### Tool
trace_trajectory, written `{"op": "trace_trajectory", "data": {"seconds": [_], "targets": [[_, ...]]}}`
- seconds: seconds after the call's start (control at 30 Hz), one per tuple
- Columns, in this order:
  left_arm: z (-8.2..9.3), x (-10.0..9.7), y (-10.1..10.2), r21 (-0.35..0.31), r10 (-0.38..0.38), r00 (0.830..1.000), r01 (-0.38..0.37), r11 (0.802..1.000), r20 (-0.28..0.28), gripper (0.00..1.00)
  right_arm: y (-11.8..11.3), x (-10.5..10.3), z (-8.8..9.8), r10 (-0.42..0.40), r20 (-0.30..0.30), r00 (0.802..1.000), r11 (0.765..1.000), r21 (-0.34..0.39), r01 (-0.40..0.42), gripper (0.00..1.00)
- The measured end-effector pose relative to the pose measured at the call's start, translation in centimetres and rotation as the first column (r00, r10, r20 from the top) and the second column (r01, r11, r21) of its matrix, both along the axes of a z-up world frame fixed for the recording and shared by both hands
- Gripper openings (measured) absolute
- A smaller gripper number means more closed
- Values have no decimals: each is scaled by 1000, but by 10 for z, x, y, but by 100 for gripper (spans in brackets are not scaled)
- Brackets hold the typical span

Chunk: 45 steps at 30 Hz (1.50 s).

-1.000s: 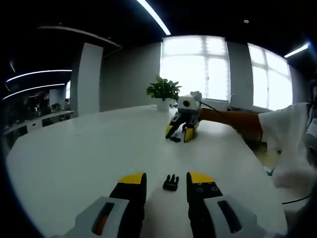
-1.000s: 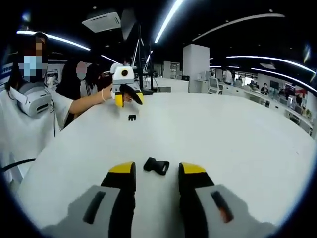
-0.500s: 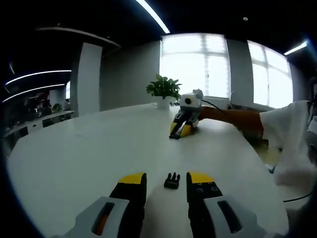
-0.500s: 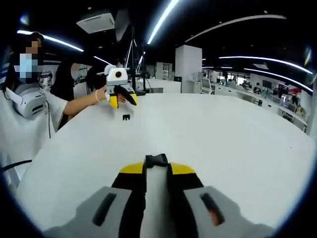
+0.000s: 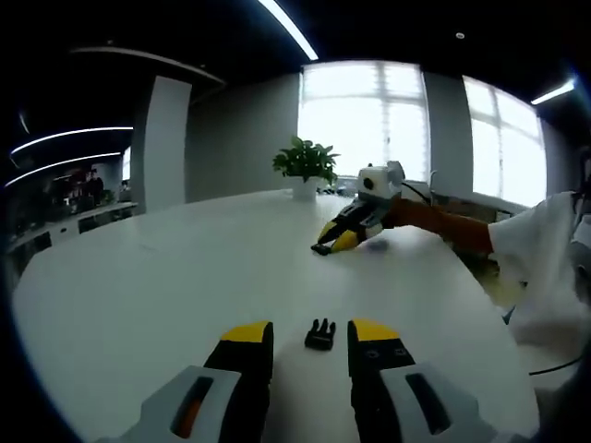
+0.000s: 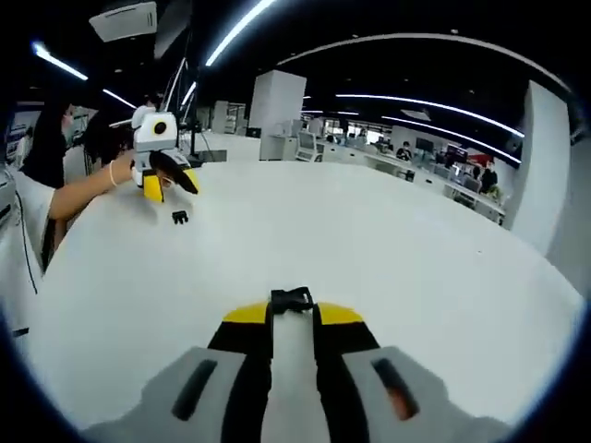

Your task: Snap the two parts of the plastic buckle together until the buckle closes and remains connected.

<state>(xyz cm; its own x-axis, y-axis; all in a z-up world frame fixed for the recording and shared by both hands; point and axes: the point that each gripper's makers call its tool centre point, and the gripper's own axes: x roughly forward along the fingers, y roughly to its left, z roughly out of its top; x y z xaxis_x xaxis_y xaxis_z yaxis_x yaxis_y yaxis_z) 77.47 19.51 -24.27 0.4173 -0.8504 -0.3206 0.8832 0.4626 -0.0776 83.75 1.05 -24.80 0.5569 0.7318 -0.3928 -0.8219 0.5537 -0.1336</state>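
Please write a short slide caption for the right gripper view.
Right gripper shut on one buckle half above the white table.

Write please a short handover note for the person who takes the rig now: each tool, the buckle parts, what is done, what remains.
Right tool: shut on one buckle part, held clear of the white table.
Left tool: open, low over the table, the other buckle part lying loose between its jaws.
Done: the first part is picked up.
Left: close the left tool on the second part, bring both together and press until they snap and stay connected.
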Motion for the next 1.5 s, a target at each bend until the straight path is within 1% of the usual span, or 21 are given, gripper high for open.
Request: {"op": "trace_trajectory", "data": {"seconds": [0.03, 0.07, 0.1, 0.13, 0.17, 0.33, 0.4, 0.43, 0.5, 0.57, 0.63, 0.67, 0.73, 0.9, 1.0, 1.03, 1.13, 1.2, 1.27, 1.43, 1.5], "targets": [[-1, 0, 0, 9, -1, 1000, 1, 1000, 4, 32, 2, 1, 4, -31, -5, 999, 999, 40, 31, 10], [-1, -1, 0, 15, -2, 1000, 2, 1000, 8, 32, 3, 0, 9, -61, -17, 998, 993, 102, 63, 7], [-1, -1, 0, 15, -2, 1000, 2, 1000, 9, 32, 6, -2, 12, -79, -46, 996, 984, 155, 85, 5], [0, -2, 0, 11, -4, 1000, 4, 1000, 10, 32, 8, -4, 15, -84, -71, 994, 975, 201, 97, 5], [1, -2, 0, 6, -4, 1000, 4, 1000, 10, 32, 10, -6, 16, -80, -84, 993, 969, 227, 97, 6], [1, -3, 0, 3, -4, 1000, 4, 1000, 9, 32, 9, -11, 23, -104, -38, 994, 969, 221, 110, 6], [2, -2, 1, 2, -4, 1000, 4, 1000, 10, 32, 9, -11, 25, -95, -7, 995, 977, 192, 94, 7], [2, -2, 1, 2, -3, 1000, 3, 1000, 11, 32, 8, -9, 26, -89, 28, 996, 983, 167, 83, 8], [3, -2, 1, -1, -3, 1000, 3, 1000, 14, 32, 8, -6, 29, -68, 66, 995, 987, 147, 58, 14], [5, -3, 0, -13, -3, 1000, 3, 1000, 12, 32, 6, -2, 32, -66, 80, 995, 988, 145, 53, 18], [5, -4, 1, -18, -1, 1000, 1, 1000, 13, 32, 9, -1, 35, -15, 109, 994, 989, 151, -2, 22], [6, -4, 1, -19, 1, 1000, -1, 1000, 13, 33, 7, 1, 36, -21, 107, 994, 986, 168, 3, 23], [7, -3, 2, -24, 5, 1000, -5, 1000, 15, 33, 8, 3, 39, 19, 112, 994, 980, 197, -41, 23], [12, -1, 4, -50, 18, 1000, -17, 999, 19, 34, 7, 5, 39, 72, 118, 990, 974, 206, -95, 32], [13, 2, 6, -57, 34, 999, -33, 998, 20, 34, 11, 1, 37, 146, 152, 977, 972, 164, -171, 36], [14, 3, 6, -61, 36, 999, -35, 998, 19, 34, 12, 0, 35, 173, 150, 973, 969, 149, -195, 36], [15, 3, 7, -71, 40, 999, -39, 997, 19, 34, 14, -3, 21, 248, 78, 966, 962, 99, -255, 38], [16, 4, 7, -72, 43, 999, -41, 997, 20, 34, 16, 0, 19, 256, 77, 964, 962, 74, -261, 43], [16, 5, 8, -73, 46, 999, -44, 996, 21, 34, 16, 3, 19, 256, 81, 963, 963, 67, -261, 44], [16, 6, 9, -72, 49, 999, -47, 996, 21, 34, 20, 3, 26, 273, 93, 958, 952, 116, -282, 44], [16, 6, 9, -69, 49, 999, -47, 997, 24, 36, 20, 4, 24, 281, 93, 955, 950, 116, -291, 44]]}}
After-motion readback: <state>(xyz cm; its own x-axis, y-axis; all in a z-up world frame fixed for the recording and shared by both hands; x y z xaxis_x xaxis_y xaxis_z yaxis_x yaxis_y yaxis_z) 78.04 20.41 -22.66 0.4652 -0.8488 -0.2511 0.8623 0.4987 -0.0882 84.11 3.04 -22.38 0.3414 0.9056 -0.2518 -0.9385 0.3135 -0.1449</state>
